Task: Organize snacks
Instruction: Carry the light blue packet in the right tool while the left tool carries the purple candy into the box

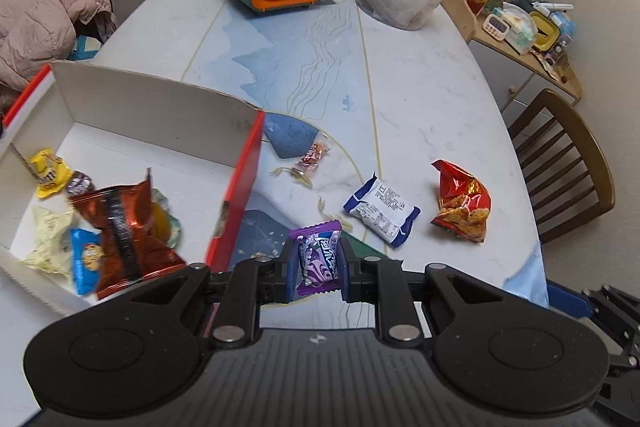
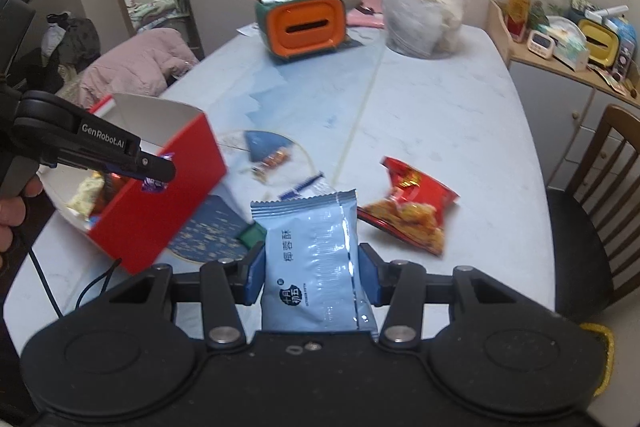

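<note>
The purple candy packet is pinched crosswise in the nearly closed left gripper, just beside the red box. The pale blue snack pouch, likely light, crinkly and slippery, sits gripped mid-body in the part-open right gripper above the table.

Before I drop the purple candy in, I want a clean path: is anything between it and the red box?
Nothing visible blocks it. The left hand-held gripper holds the purple candy beside the red box, whose open top already holds snacks.
</note>
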`<action>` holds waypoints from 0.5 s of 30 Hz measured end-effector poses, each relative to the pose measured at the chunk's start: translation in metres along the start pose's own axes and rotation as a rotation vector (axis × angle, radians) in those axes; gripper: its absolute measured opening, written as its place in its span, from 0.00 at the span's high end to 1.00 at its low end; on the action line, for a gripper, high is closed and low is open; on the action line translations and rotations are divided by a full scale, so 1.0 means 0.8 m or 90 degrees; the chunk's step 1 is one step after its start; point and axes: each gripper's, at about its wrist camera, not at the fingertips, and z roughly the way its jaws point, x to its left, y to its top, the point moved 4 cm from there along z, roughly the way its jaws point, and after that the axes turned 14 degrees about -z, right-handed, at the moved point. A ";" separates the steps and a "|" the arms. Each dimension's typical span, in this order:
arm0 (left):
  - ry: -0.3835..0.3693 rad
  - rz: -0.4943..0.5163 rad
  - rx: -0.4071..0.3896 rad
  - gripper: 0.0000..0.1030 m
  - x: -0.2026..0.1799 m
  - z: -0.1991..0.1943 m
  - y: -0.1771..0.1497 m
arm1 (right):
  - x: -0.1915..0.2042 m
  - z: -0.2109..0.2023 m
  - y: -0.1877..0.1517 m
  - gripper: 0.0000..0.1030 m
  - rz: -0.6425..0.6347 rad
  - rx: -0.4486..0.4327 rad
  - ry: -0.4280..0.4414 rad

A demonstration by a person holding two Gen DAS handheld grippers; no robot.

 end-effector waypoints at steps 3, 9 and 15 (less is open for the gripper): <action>-0.004 -0.002 0.002 0.81 0.014 -0.015 0.000 | 0.019 -0.002 0.012 0.56 -0.009 -0.008 0.008; -0.007 -0.020 0.004 0.81 0.050 -0.037 0.006 | 0.061 0.000 0.041 0.56 -0.029 -0.021 0.029; 0.001 -0.031 -0.008 0.81 0.094 -0.057 0.017 | 0.108 0.012 0.074 0.56 -0.059 -0.034 0.051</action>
